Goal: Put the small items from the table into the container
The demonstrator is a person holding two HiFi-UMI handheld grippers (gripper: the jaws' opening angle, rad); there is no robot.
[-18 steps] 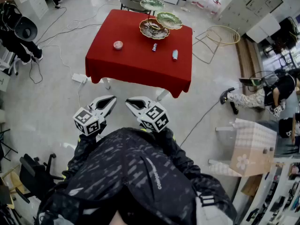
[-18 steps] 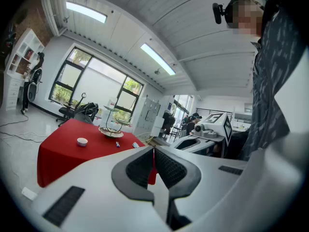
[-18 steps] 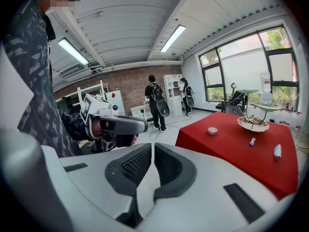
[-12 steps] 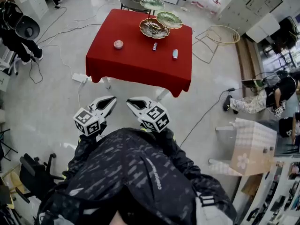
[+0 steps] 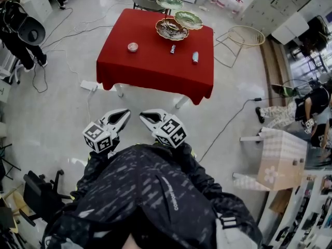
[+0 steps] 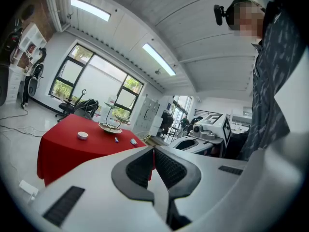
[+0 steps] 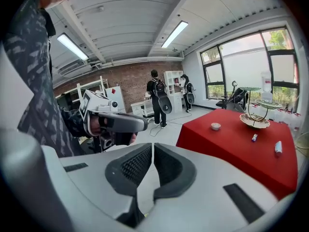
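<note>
Left tool (image 5: 123, 113) and right tool (image 5: 144, 115) both closed tight, nothing in either. I hold them side by side over the floor, well short of the table (image 5: 150, 69). On its red cloth, lying apart: small round pot (image 5: 133, 46), little blue-and-white piece (image 5: 173, 49), capped tube (image 5: 195, 57). Tiered dish stand (image 5: 171, 30) sits at the far edge.
</note>
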